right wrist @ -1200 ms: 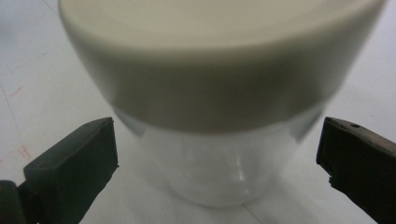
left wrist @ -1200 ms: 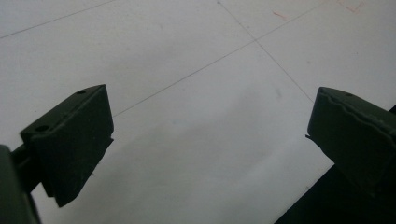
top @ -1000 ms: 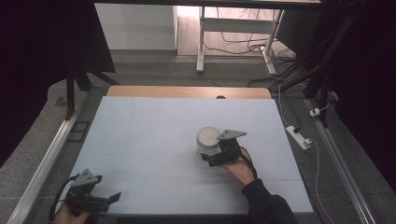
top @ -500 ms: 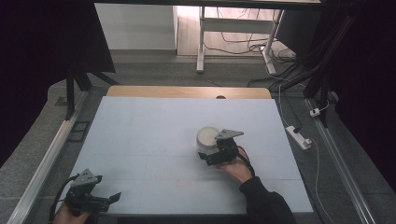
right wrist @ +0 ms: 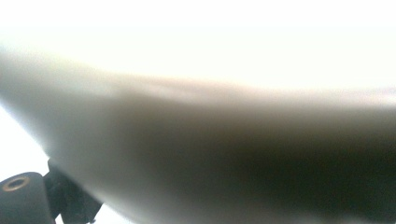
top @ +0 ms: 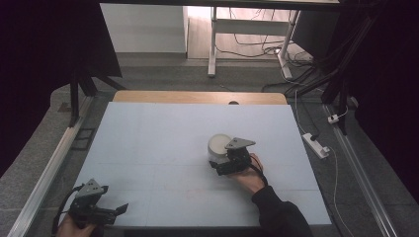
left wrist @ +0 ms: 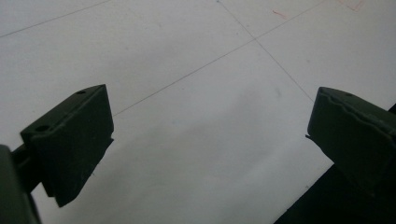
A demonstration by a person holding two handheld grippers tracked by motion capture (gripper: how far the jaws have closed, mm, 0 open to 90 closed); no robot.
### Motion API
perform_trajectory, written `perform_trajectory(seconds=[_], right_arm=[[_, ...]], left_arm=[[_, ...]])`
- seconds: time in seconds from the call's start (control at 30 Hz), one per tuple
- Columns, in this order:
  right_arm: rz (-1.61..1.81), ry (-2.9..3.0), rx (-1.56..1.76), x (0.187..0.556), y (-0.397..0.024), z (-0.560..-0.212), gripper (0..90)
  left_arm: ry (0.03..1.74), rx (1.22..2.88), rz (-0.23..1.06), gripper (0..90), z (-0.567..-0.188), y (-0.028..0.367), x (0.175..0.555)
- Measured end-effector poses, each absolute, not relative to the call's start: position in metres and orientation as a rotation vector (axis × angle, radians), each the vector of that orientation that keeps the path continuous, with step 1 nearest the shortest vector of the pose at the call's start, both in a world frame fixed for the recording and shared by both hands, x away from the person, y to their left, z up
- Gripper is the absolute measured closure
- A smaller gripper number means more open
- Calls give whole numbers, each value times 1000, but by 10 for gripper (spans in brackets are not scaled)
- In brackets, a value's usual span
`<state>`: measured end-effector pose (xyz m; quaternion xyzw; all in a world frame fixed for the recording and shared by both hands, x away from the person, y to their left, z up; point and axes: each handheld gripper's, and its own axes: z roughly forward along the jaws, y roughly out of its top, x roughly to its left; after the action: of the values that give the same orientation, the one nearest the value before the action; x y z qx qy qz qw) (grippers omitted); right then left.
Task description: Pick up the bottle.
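A white cup (top: 219, 144) stands right of the middle of the pale table sheet (top: 158, 133). My right gripper (top: 223, 157) reaches it from the near right, its jaws set around the cup's side and shut on it. In the right gripper view the cup's blurred white wall (right wrist: 201, 93) sits very close to the camera and hides the jaws. My left gripper (top: 117, 210) rests at the near left corner of the table. It is open (left wrist: 210, 140), its black fingers (left wrist: 74, 140) wide apart over bare sheet.
A wooden strip (top: 197, 97) runs along the table's far edge. Metal rails (top: 49, 168) flank the table on both sides. A white power strip (top: 316, 144) with a cable lies on the floor to the right. Desk legs and cables stand beyond the far edge.
My right gripper and the white cup have shifted slightly to the left together. The left gripper has stayed in place.
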<state>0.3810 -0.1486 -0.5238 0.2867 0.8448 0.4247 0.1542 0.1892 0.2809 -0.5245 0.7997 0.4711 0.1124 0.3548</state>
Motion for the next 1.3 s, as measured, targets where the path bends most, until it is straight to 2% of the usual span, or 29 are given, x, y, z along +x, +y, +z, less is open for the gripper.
perform_trajectory(seconds=[0.73,1.3], right_arm=[[1246,2426,788,376,-153,-510,70],[1353,2490,700,348,-136,-490,70]], left_arm=[[1217,2066,291,16,-524,281,189],[1216,2066,290,16,-524,281,189]])
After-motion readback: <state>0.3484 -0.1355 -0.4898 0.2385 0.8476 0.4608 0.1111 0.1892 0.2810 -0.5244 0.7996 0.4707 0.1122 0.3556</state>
